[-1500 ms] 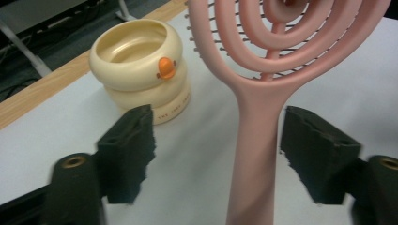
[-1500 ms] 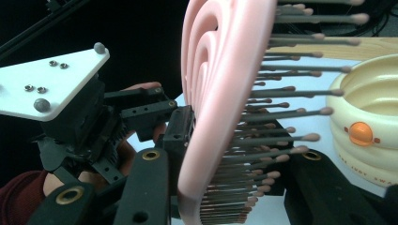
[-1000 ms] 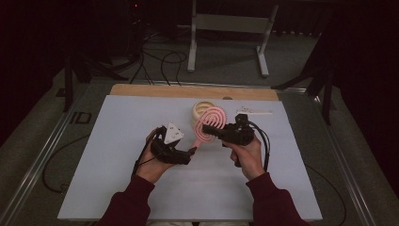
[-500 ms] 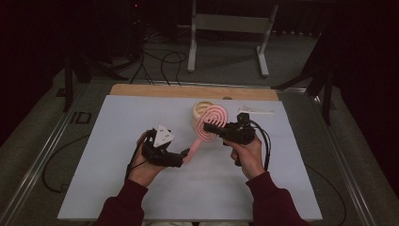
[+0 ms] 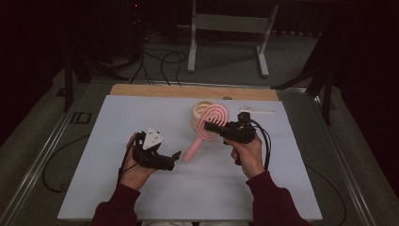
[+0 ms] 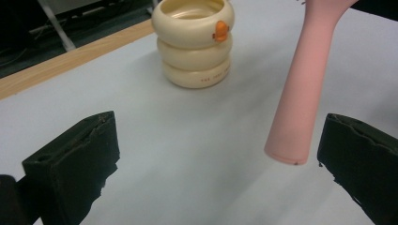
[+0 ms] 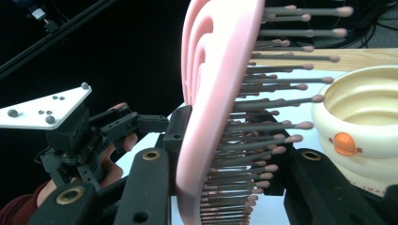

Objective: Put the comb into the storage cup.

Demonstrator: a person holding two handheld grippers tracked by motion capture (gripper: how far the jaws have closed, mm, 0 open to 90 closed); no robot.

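Note:
A pink hairbrush (image 5: 210,123) hangs tilted over the white table sheet, its head pinched by my right gripper (image 5: 215,127), which is shut on it. In the right gripper view the brush head (image 7: 211,117) stands on edge between the jaws, with its bristles pointing right. My left gripper (image 5: 174,158) is open, and its jaws have just been opening. In the left gripper view the brush handle (image 6: 302,89) ends between the jaws, close to the right one, and no pad touches it. Behind the brush stands a cream ribbed cup (image 5: 199,111) with an orange mark.
A white sheet (image 5: 211,188) covers the table, with a wooden strip (image 5: 188,90) along its far edge. A small white object (image 5: 256,111) lies at the back right. Beyond the table are a metal stand (image 5: 226,23) and cables on the floor.
My left gripper has opened, let go of the brush handle and drawn back to the left. The right gripper keeps the brush head in the same place.

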